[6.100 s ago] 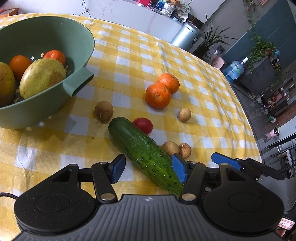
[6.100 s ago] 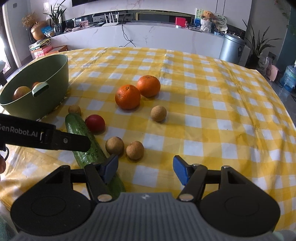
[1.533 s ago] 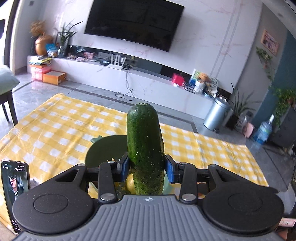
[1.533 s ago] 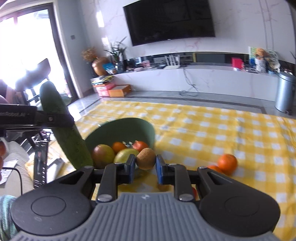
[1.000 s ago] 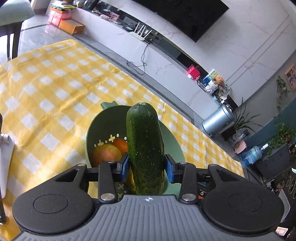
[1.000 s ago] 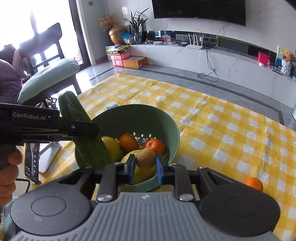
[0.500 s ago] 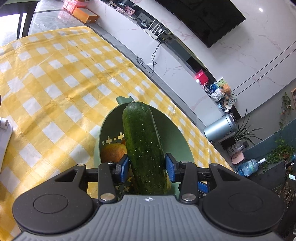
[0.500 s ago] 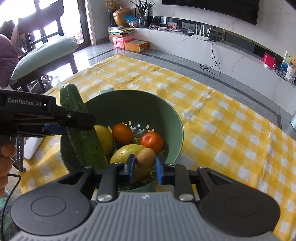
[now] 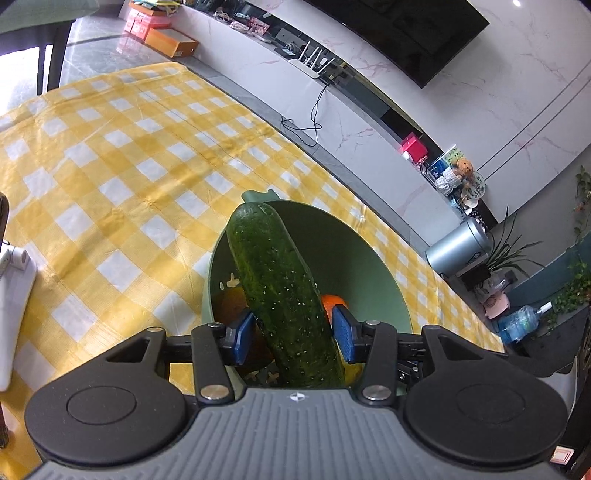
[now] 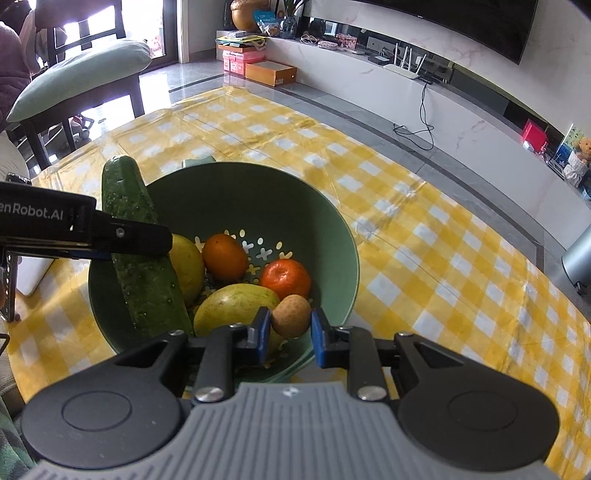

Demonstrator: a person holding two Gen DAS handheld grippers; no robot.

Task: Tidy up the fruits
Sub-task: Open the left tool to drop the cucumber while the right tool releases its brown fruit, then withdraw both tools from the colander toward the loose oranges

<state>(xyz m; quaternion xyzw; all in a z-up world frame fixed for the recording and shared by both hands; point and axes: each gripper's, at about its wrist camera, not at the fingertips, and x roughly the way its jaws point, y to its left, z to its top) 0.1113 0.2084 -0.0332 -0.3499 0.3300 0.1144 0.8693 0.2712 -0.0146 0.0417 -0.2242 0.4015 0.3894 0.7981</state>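
White marble wall [image 9: 498,92], dark curved television [image 9: 417,33], long low white console [image 10: 436,96], glossy grey tiled floor [image 10: 207,81], dark chair with pale green cushion [image 10: 85,70], bright daylight at window [image 10: 107,18]

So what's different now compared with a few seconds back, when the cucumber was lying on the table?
The cucumber was picked off the tablecloth by the left gripper and carried into the green colander; the fingers are now opening, with gaps beside it. The right gripper picked up a small brown fruit and brought it over the colander, clamped. The mangoes and oranges inside stayed put.
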